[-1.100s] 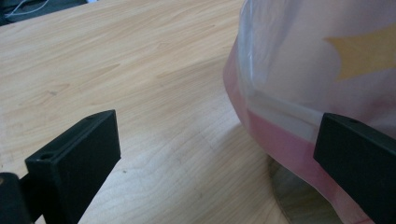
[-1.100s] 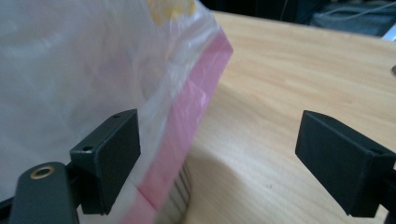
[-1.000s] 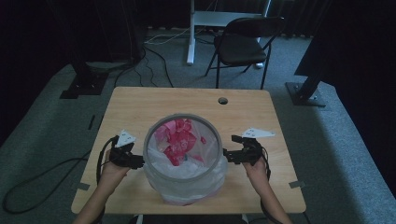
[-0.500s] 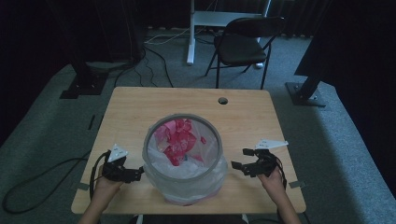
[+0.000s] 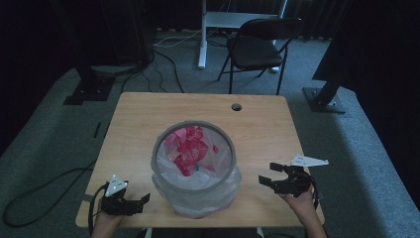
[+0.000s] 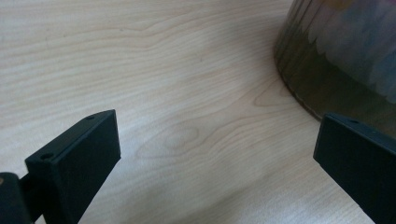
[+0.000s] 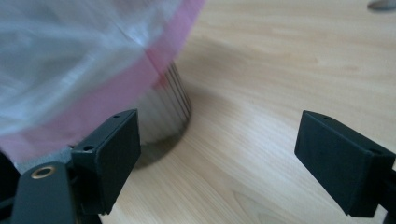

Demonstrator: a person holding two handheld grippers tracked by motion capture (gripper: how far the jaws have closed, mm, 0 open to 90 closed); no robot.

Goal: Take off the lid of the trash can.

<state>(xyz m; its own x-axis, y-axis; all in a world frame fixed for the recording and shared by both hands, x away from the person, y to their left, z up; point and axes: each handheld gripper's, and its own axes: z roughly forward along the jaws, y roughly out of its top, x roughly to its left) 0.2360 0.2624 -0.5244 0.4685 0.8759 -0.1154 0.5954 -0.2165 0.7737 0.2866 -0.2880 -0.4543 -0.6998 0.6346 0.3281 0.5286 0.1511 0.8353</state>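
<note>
High view. Wooden table (image 5: 148, 124), light grain, with a round cable hole (image 5: 236, 106) near its far edge. A bin (image 5: 194, 171) stands at the middle of the near half; it has a grey rim and is lined with a clear bag (image 5: 218, 186) that hangs over the outside. Pink and red wrappers (image 5: 185, 148) lie inside; what they are cannot be made out. The bin's base is hidden under the overhanging bag. The left gripper (image 5: 136, 202) sits at the near left corner of the table, well apart from the bin, its jaws spread and holding nothing. The right gripper (image 5: 270, 177) sits near the right edge, also clear of the bin, its jaws spread and empty. Both forearms are cut off by the bottom edge. A folding chair (image 5: 260, 47) stands on the carpet beyond the table; the room behind it is too dark to read.

Left gripper view. The jaws of the left gripper (image 6: 215, 154) stand wide apart over bare table (image 6: 140, 70). The ribbed, dark lower wall of the bin (image 6: 336, 60) is cut off at the upper right; the right jaw overlaps it in the picture, and whether they touch cannot be told.

Right gripper view. The jaws of the right gripper (image 7: 217, 149) stand wide apart, with nothing between them. The bag (image 7: 70, 56) is blurred and shows a pink band (image 7: 116, 88) at its hem. Below it is the ribbed foot of the bin (image 7: 168, 116), which the high view does not show.
</note>
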